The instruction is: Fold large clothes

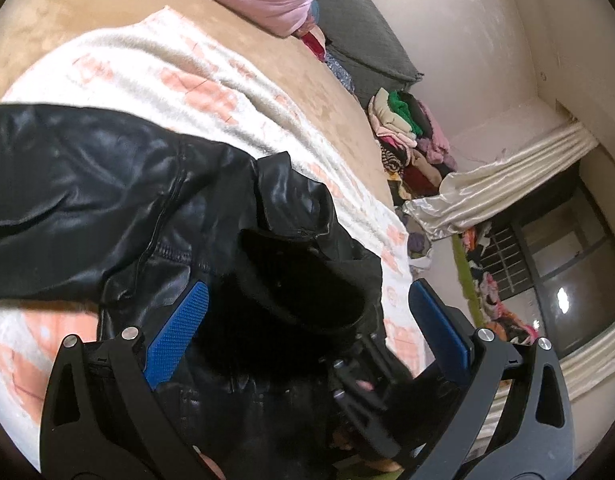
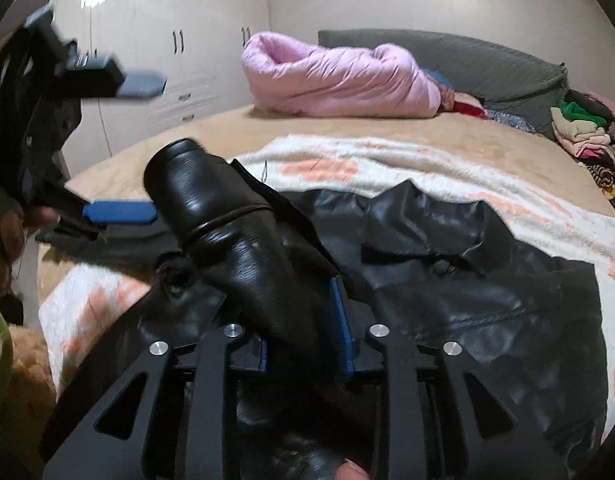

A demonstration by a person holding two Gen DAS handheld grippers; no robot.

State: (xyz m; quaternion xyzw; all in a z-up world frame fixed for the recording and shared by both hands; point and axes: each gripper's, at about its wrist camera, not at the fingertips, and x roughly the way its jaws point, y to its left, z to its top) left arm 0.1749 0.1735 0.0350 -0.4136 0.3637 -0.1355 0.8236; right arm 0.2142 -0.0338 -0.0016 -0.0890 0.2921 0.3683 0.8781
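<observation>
A black leather jacket (image 2: 447, 280) lies spread on a white and peach blanket (image 2: 347, 168) on the bed; it also shows in the left wrist view (image 1: 107, 200). My right gripper (image 2: 303, 320) is shut on the jacket's sleeve (image 2: 219, 216), which sticks up and left with its cuff open. My left gripper (image 1: 307, 320) is open, its blue pads wide apart around the dark sleeve cuff (image 1: 299, 280). In the right wrist view the left gripper (image 2: 143, 148) hangs open at the left, just beside the cuff.
A pink puffy quilt (image 2: 339, 80) and a grey headboard (image 2: 487, 64) lie at the far end of the tan bed (image 2: 211, 128). A pile of mixed clothes (image 1: 407, 140) sits past the bed's edge. White wardrobes (image 2: 147, 40) stand at the left wall.
</observation>
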